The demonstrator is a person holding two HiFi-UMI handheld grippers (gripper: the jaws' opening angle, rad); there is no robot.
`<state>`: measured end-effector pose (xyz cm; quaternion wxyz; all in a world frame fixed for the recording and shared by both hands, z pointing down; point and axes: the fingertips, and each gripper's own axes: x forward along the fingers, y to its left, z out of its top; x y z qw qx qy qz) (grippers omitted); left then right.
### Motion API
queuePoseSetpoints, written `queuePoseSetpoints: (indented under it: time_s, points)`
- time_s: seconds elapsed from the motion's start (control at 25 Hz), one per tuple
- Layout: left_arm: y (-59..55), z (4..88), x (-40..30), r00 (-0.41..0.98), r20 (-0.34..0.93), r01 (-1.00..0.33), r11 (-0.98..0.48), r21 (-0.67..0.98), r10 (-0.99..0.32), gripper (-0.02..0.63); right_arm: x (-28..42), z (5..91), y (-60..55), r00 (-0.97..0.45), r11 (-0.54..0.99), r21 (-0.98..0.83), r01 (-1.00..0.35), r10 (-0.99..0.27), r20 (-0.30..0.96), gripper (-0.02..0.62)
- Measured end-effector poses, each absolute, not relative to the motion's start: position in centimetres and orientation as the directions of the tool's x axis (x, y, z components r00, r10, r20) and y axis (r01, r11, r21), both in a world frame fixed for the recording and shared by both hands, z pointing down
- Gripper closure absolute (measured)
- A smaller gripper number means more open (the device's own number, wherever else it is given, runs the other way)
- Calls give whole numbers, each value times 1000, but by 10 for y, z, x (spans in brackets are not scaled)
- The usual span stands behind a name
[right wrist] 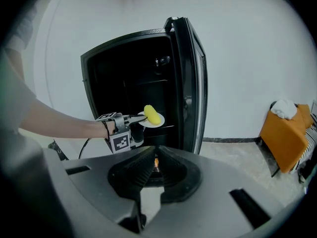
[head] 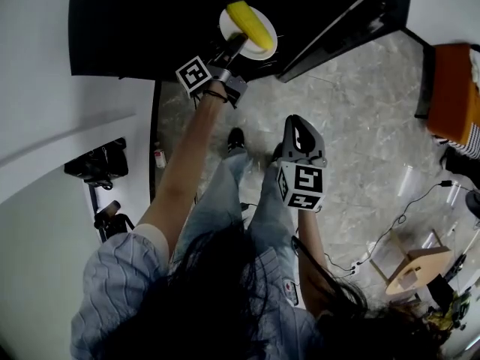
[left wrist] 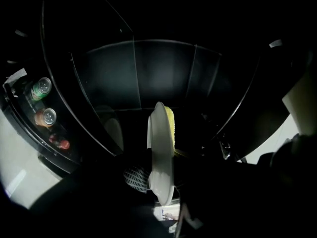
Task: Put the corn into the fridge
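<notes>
A yellow corn cob [head: 251, 25] lies on a small white plate [head: 225, 22]. My left gripper [head: 238, 42] is shut on the plate's near rim and holds it level at the mouth of the open black fridge [head: 135, 28]. In the left gripper view the plate [left wrist: 161, 152] shows edge-on with the corn [left wrist: 170, 125] behind it, and the dark fridge interior lies ahead. The right gripper view shows the corn [right wrist: 152, 115], plate [right wrist: 159, 122] and left gripper [right wrist: 136, 118] in front of the fridge [right wrist: 129, 68]. My right gripper [head: 300, 135] hangs low over the floor, jaws together, holding nothing.
The fridge door [right wrist: 190, 83] stands open to the right; cans and bottles [left wrist: 42, 100] sit in a rack at the left. An orange seat [head: 454, 96] stands at the right wall. Cables [head: 397, 223] and a wooden stool [head: 420, 265] are on the floor.
</notes>
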<state>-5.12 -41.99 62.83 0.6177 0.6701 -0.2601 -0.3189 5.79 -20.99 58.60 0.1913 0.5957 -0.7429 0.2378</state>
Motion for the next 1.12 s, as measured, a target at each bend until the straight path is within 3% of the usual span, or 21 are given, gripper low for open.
queuePoseSetpoints:
  time_s: [0.36,0.6,0.84,1.12]
  points:
    - [-439,631,-44,586,-89,78,-54,996,-805,526,60,590,-215,-234,181,-148,-972,-790,567,566]
    - [-452,644,-53,478,44,85,96,992,-877,526,58,580,-236,-243,192,-150,-970,-813,529,566]
    - [-468,652,-48,498,194,-67,186,980,-845,526,59,573,-247,-244,190,-157,-969,-825,509,566]
    - [-483,654,-58,426,208,11,234,972,-881,526,52,570,-258,-258,209,-152,-966,-829,496,566]
